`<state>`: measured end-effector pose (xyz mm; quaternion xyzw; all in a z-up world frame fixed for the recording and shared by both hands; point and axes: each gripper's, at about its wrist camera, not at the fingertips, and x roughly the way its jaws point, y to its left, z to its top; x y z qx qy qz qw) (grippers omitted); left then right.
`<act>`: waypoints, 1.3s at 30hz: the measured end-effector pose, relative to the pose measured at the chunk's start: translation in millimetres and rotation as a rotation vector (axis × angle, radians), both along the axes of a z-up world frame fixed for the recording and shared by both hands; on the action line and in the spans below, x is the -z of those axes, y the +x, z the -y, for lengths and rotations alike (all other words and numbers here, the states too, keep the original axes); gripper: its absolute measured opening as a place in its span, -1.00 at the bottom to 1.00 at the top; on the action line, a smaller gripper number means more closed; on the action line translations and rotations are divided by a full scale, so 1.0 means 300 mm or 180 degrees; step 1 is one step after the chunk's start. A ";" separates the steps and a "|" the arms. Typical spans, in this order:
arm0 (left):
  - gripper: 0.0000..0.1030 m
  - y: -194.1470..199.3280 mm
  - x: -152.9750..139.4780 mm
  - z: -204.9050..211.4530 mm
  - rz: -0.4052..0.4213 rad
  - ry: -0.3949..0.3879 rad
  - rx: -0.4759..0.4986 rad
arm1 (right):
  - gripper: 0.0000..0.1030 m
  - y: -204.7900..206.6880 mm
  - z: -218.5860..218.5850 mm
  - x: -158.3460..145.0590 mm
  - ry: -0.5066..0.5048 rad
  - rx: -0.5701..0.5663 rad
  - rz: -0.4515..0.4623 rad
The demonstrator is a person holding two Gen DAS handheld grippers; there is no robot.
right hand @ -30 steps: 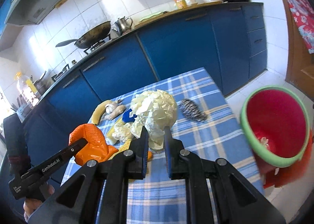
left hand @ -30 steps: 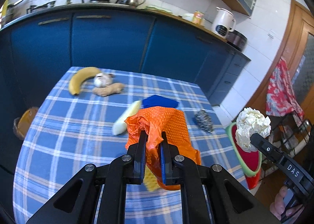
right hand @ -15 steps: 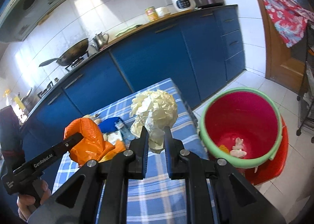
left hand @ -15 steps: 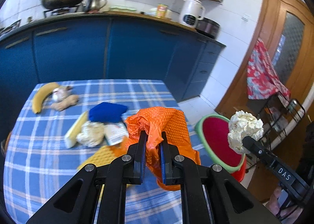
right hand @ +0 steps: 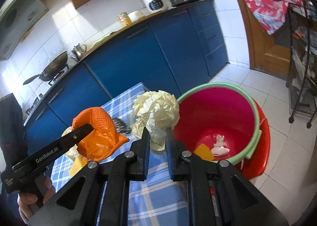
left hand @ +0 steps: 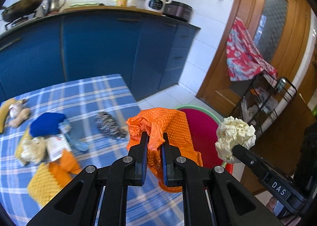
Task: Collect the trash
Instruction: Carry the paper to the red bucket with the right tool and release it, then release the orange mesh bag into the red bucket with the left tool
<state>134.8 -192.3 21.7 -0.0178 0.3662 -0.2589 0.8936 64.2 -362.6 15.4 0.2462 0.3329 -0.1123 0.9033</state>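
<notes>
The left tongs [left hand: 153,142] are clamped almost fully together on a bunched fold of the orange plastic bag [left hand: 166,127], so that the rest of the bag hangs free below and in front of the pads. The right tongs [right hand: 156,140] are likewise pinched nearly closed on the lower tail of a crumpled ball of white paper [right hand: 156,111], the bulk of the ball standing above the fingertips. Both pieces of trash are held clear of the table [left hand: 103,91], near its right-hand edge, a position that appears to serve a drop into the red bin [right hand: 255,125] standing on the floor just beside the table. The bin, rimmed in green, already contains a yellow scrap [right hand: 204,150] and a pale scrap [right hand: 219,144]. Other litter remains on the checked cloth: a blue cloth [left hand: 46,126], a steel scourer [left hand: 109,125] and a yellow sponge [left hand: 43,184]. A banana [left hand: 4,115] and a piece of ginger [left hand: 20,116] lie at the far left edge.
</notes>
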 end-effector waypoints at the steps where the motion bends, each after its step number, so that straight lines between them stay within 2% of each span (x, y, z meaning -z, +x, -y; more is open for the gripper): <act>1: -0.77 0.004 0.008 0.019 -0.0010 0.0005 0.0026 | -0.66 -0.005 0.015 0.007 0.0001 0.0023 -0.0014; 17: -0.77 0.083 0.142 0.317 -0.0122 0.0233 0.0445 | -0.64 -0.043 0.224 0.184 0.0086 0.0395 -0.0321; 25: -0.77 0.117 0.210 0.381 -0.0190 0.0383 0.0492 | -0.58 -0.038 0.288 0.258 0.0126 0.0498 -0.0470; 28: -0.67 0.125 0.218 0.389 -0.0226 0.0392 0.0506 | -0.58 -0.045 0.304 0.284 0.0178 0.0550 -0.0500; 32: -0.29 0.126 0.212 0.388 -0.0195 0.0378 0.0498 | -0.51 -0.049 0.314 0.294 0.0173 0.0598 -0.0504; 33: -0.25 0.126 0.209 0.386 -0.0179 0.0378 0.0483 | -0.49 -0.050 0.314 0.294 0.0175 0.0598 -0.0496; 39: -0.25 0.127 0.189 0.360 -0.0169 0.0323 0.0427 | -0.48 -0.062 0.314 0.277 0.0186 0.0633 -0.0444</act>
